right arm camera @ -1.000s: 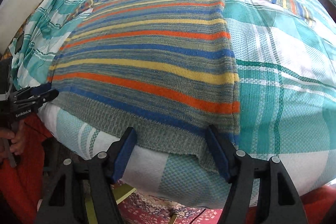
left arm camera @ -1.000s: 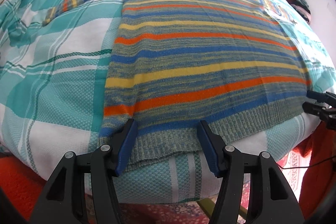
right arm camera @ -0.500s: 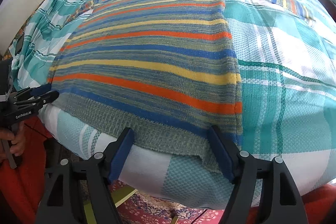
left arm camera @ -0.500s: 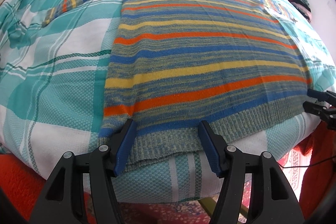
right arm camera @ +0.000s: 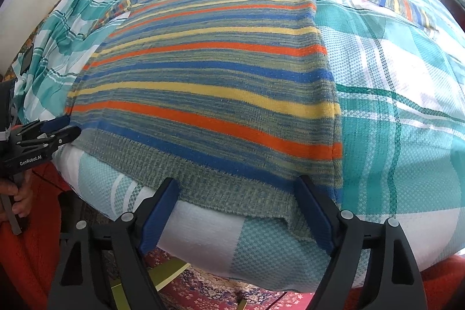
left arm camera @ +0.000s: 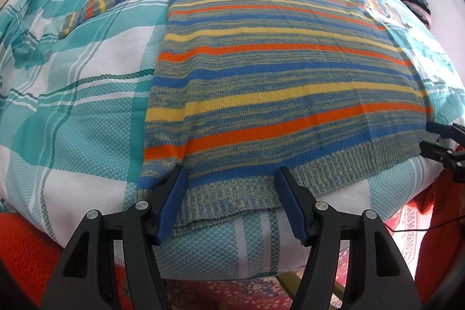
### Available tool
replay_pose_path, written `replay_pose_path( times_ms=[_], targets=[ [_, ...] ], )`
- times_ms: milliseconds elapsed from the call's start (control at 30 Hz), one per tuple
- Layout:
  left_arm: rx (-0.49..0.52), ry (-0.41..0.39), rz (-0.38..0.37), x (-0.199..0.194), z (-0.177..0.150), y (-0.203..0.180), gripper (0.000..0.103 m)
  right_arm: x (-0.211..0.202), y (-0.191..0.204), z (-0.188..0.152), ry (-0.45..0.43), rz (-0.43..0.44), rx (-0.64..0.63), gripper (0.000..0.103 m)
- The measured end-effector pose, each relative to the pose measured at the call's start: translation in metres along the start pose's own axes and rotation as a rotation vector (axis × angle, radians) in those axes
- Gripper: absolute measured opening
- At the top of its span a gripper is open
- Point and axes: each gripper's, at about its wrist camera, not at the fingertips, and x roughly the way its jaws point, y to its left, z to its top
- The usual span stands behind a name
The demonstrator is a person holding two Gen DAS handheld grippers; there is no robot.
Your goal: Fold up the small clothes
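both grippers set at the hem of a striped sweater, ready to pinch.

the sweater (left arm camera: 279,83) lies flat on the checked bedspread (left arm camera: 72,112), sleeves out toward 10 and 2 o'clock, its ribbed hem (left arm camera: 232,193) at 6 o'clock by the bed edge. the left gripper (left arm camera: 231,202) is spread wide across the hem near the left corner; the right gripper (right arm camera: 237,211) is likewise spread near the right corner, nothing pinched yet. a good grip likely means sliding one finger of each under both knit layers, closing both evenly, then lifting together so the hem stays straight.
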Motion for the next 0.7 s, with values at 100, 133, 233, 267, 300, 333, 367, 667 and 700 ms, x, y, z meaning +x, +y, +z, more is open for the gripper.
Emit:
replay_pose_path(
  times_ms=[100, 133, 233, 267, 300, 333, 367, 667, 700],
  targets=[
    [0.003, -0.002, 0.005, 0.000, 0.000, 0.000, 0.066, 0.000, 0.001, -0.001, -0.006, -0.003, -0.004, 0.084],
    [0.004, -0.003, 0.006, 0.000, 0.000, 0.000, 0.067, 0.000, 0.001, -0.001, -0.008, -0.003, -0.004, 0.084],
    [0.008, -0.010, 0.017, -0.001, -0.001, -0.001, 0.069, -0.001, 0.000, -0.002, -0.013, -0.001, -0.003, 0.084],
    [0.012, -0.012, 0.026, -0.002, -0.002, -0.002, 0.071, -0.001, 0.000, -0.002, -0.015, -0.002, -0.004, 0.084],
    [0.019, -0.013, 0.042, -0.004, -0.003, -0.003, 0.073, -0.001, 0.000, -0.002, -0.017, -0.003, -0.003, 0.084],
    [0.026, -0.015, 0.058, -0.007, -0.004, -0.005, 0.074, -0.002, 0.000, -0.003, -0.017, -0.002, -0.002, 0.084],
    [0.039, -0.016, 0.082, -0.012, -0.006, -0.007, 0.076, -0.002, 0.000, -0.003, -0.018, -0.001, -0.001, 0.084],
    [-0.026, -0.231, 0.167, -0.078, -0.003, 0.003, 0.089, -0.013, -0.003, -0.005, -0.010, 0.030, 0.018, 0.085],
    [-0.067, -0.254, 0.188, -0.081, 0.000, 0.012, 0.089, -0.017, -0.004, -0.002, -0.002, 0.045, 0.028, 0.084]
  ],
)
